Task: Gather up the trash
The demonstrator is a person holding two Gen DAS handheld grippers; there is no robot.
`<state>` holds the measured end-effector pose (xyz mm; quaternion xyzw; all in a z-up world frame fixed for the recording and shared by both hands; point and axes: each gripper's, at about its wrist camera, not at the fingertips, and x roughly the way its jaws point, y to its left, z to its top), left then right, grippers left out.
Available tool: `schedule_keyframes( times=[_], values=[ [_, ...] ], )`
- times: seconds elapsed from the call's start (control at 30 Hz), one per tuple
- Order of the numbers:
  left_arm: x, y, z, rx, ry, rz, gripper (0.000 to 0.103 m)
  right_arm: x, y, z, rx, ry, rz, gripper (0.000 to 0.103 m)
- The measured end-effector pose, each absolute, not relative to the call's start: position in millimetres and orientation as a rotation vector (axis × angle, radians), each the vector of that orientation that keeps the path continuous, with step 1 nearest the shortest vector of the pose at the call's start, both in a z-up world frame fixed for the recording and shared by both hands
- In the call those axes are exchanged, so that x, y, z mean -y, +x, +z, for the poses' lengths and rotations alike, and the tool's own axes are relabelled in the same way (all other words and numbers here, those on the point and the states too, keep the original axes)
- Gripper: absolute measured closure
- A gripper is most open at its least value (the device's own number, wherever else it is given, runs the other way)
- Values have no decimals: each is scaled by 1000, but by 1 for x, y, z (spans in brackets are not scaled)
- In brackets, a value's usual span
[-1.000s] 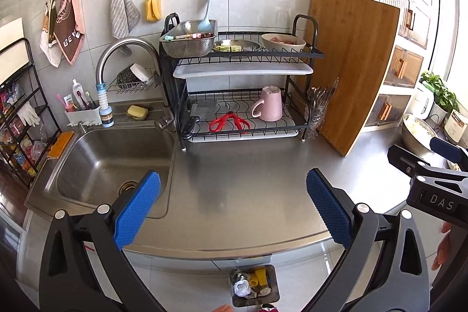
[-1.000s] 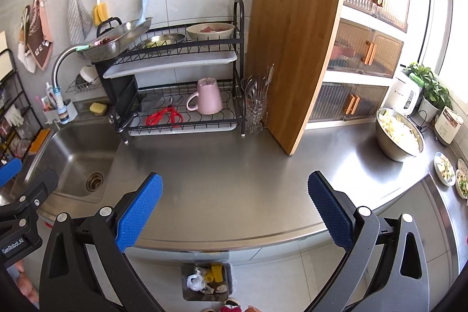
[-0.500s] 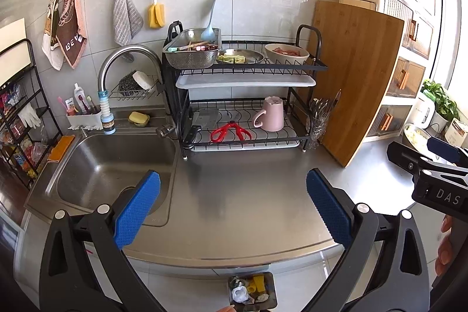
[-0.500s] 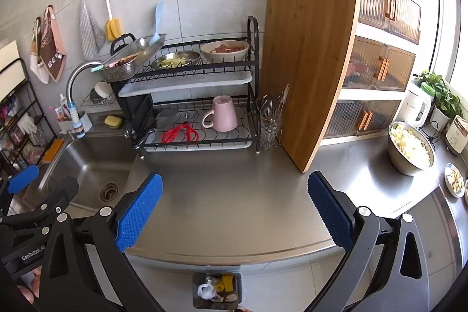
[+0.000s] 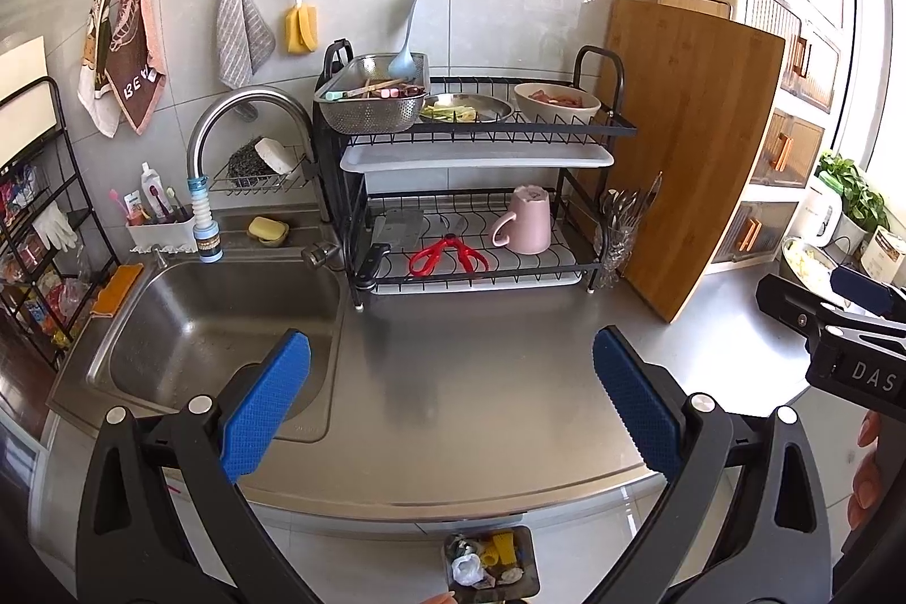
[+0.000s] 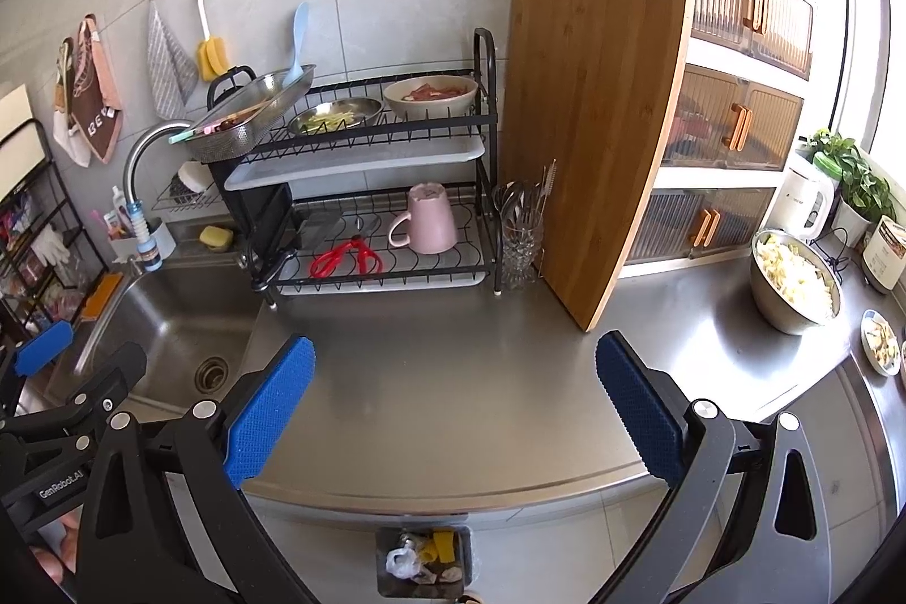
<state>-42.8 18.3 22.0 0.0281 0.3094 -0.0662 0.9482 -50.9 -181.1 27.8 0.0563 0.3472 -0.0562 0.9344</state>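
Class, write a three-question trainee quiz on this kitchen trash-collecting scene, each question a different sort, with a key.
1. True or false: the pink ceramic mug stands upside down on the black wire dish rack.
2. Which lies beside that mug? A red-handled scissors B fork C plate
3. Fill in: the small grey trash bin sits on the ____ below the steel countertop.
Key: 1 true; 2 A; 3 floor. The left gripper and right gripper are open.

The sink (image 5: 187, 321) sits at frame left, the dish rack (image 5: 475, 185) at centre on the desk (image 5: 481, 377), the cutting board (image 5: 691, 151) leaning right, the trash bin (image 5: 490, 564) at bottom centre.
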Motion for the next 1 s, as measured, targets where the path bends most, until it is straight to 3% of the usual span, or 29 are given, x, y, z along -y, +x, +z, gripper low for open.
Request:
schedule_keyframes(
  times=[1.0],
  values=[
    [-20,-38,20,-630,47,-109,8,177,-46,24,-719,105,-98,3]
  ],
)
